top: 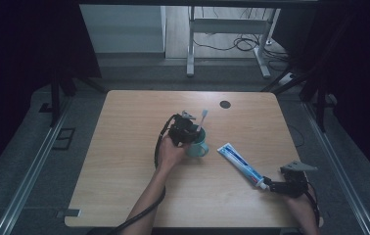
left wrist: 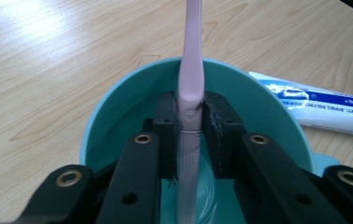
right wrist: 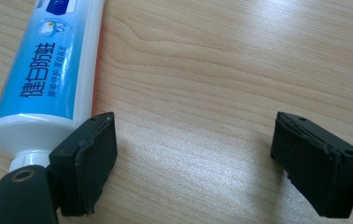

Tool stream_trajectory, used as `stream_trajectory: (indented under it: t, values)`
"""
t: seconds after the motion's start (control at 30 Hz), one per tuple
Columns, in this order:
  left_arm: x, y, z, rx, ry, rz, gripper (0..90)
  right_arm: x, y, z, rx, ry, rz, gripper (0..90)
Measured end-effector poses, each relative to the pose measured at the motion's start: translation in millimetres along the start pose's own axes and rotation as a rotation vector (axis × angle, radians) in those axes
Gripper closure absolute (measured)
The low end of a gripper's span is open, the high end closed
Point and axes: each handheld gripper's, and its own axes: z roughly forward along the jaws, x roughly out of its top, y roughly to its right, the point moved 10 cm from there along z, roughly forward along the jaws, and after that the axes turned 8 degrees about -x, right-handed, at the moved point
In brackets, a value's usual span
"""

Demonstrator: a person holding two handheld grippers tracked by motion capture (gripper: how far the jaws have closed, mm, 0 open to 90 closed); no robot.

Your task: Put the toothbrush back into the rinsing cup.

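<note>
pink toothbrush [left wrist: 191, 88] upright in teal cup [left wrist: 118, 116], handle between left gripper [left wrist: 191, 135] pads, both pressing it | cup mid-table [top: 124, 147] | toothpaste tube [right wrist: 48, 70] just beside right gripper [right wrist: 195, 154], jaws wide apart, empty

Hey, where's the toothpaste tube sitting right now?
In the high view the toothpaste tube lies flat on the table, right of centre, diagonally between the teal cup and the right gripper, its cap end toward that gripper.
</note>
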Motion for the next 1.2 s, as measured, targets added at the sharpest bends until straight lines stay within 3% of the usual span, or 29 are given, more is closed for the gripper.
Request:
stream_trajectory:
  t: [0.43, 0.77, 1.2]
  values:
    - [4.9, 4.0, -5.0, 0.013, 0.024, 0.012, 57.2, 0.1, 0.0, 0.0, 0.000, 0.000, 0.000, 14.2]
    - [9.6, 8.3, -11.5, 0.000, 0.048, 0.005, 41.0, 0.1, -0.1, 0.1, 0.000, 0.001, 0.002, 14.2]
    - [11.6, 14.7, -18.0, -0.018, 0.059, 0.014, 28.3, 0.1, -0.1, 0.1, 0.000, 0.001, 0.002, 14.2]
